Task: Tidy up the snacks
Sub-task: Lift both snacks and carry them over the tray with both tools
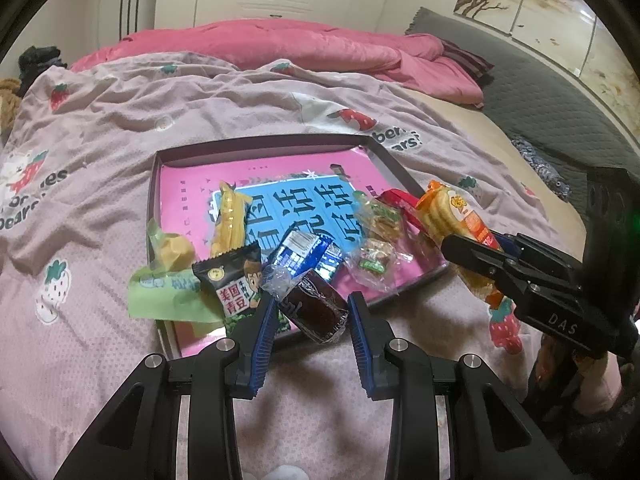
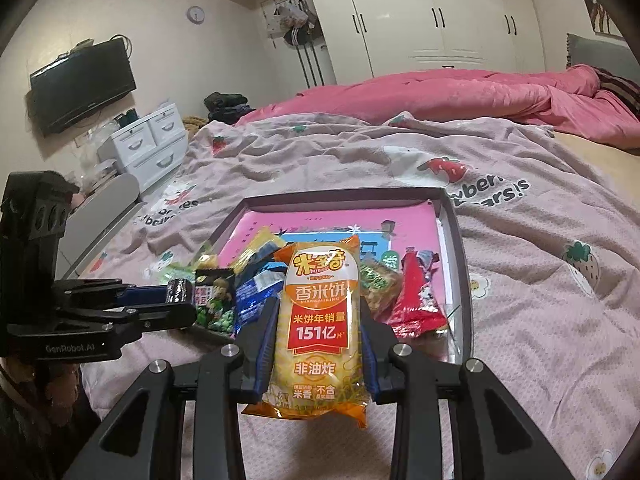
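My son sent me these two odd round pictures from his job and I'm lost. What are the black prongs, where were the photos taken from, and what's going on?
No robot here: a person holds a black hand tool in each hand, each with a two-fingered claw and a wide-angle camera looking along its fingers. One picture comes from the left tool, the other from the right. Both look at a bed with a pink strawberry-print blanket, where a shallow dark-rimmed tray with a pink lining holds small wrapped snacks. The left claw grips a dark brown wrapped candy. The right claw grips an orange and yellow rice cracker packet.
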`<state>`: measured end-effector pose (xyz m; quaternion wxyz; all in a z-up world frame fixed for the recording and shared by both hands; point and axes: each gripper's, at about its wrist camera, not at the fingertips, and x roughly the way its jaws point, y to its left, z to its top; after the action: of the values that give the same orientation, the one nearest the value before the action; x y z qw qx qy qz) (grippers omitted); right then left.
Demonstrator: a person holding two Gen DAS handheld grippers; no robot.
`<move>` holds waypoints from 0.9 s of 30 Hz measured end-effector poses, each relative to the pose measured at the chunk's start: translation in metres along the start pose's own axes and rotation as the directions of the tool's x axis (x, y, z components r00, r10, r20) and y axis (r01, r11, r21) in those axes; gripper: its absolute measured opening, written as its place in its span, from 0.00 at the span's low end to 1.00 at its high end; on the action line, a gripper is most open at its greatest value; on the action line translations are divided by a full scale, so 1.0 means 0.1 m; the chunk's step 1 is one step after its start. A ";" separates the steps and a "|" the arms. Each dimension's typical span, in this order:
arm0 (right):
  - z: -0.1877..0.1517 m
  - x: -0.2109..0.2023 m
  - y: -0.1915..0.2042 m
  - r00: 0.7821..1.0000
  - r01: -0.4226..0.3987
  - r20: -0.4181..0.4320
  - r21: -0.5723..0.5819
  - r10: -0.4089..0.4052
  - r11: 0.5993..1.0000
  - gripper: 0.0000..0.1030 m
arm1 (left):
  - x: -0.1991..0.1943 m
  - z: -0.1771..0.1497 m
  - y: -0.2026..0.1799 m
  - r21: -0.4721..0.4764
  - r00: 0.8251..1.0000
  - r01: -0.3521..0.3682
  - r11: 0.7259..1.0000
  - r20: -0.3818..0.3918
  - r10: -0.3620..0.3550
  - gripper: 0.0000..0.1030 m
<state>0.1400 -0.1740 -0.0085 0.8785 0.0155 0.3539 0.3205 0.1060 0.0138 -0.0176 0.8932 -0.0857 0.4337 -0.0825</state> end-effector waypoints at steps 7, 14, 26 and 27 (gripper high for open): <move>0.07 0.05 -0.09 1.000 0.014 0.014 0.019 -0.014 1.000 0.35 | 0.07 0.06 0.05 -0.019 1.000 -0.003 1.000 0.006 0.003 0.36; 0.12 0.06 -0.14 0.999 0.019 0.032 0.025 -0.019 1.000 0.35 | 0.12 0.11 0.12 -0.048 1.000 -0.014 0.999 0.021 0.015 0.36; 0.23 0.17 -0.13 0.998 0.037 0.051 0.003 -0.038 0.999 0.35 | 0.27 0.14 0.17 -0.050 0.999 -0.045 0.998 0.020 0.046 0.36; 0.23 0.18 -0.14 0.998 0.038 0.052 0.002 -0.038 0.999 0.35 | 0.30 0.14 0.18 -0.052 0.999 -0.043 0.998 0.015 0.044 0.36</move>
<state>0.1718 -0.1699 -0.0054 0.8935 0.0175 0.3311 0.3029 0.1364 0.0256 -0.0355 0.8957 -0.1000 0.4302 -0.0513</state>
